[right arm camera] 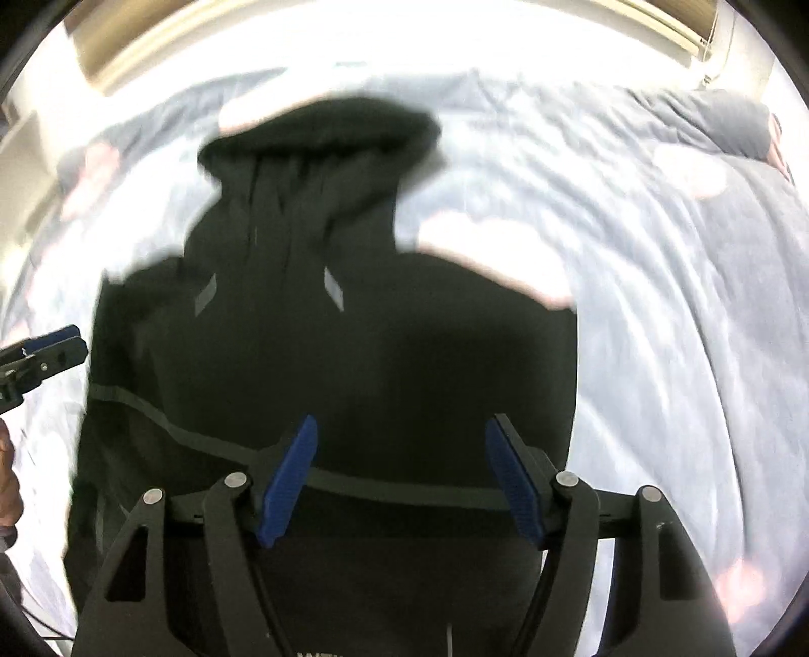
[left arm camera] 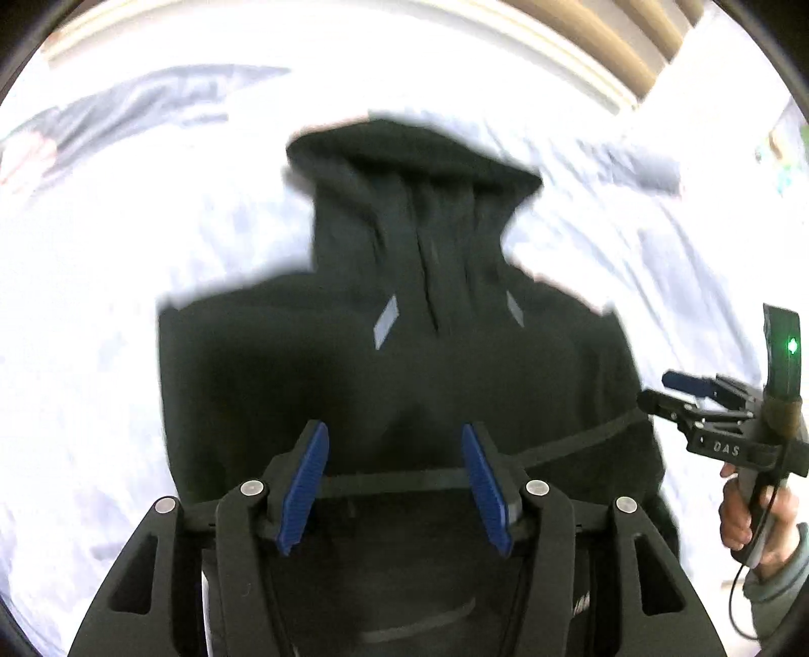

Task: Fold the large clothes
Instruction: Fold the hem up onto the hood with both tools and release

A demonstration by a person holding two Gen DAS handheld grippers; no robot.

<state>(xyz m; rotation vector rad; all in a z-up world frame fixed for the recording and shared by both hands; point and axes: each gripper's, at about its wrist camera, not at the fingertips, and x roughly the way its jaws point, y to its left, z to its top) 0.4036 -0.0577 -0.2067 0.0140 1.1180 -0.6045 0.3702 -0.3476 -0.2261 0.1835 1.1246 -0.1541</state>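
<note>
A black hoodie point(left arm camera: 404, 354) lies on a pale bed cover point(left arm camera: 101, 303), its hood point(left arm camera: 419, 167) pointing away from me and two small grey patches below the neck. A grey hem band point(left arm camera: 394, 477) runs across the near part. My left gripper point(left arm camera: 394, 439) hovers over the hoodie's lower middle, open, with no cloth pinched between its blue pads point(left arm camera: 308, 485). In the right wrist view the hoodie point(right arm camera: 354, 328) fills the centre, and my right gripper point(right arm camera: 403, 429) stands open above the hem band point(right arm camera: 404, 487). The right gripper point(left arm camera: 662, 391) also shows at the hoodie's right edge.
The rumpled bed cover point(right arm camera: 657, 303) spreads around the hoodie on all sides. A wooden frame point(right arm camera: 151, 45) runs along the far edge. A grey bundle point(right arm camera: 718, 121) lies at the far right. A hand point(left arm camera: 748, 510) holds the right gripper's handle. The left gripper point(right arm camera: 55, 343) shows at the left edge.
</note>
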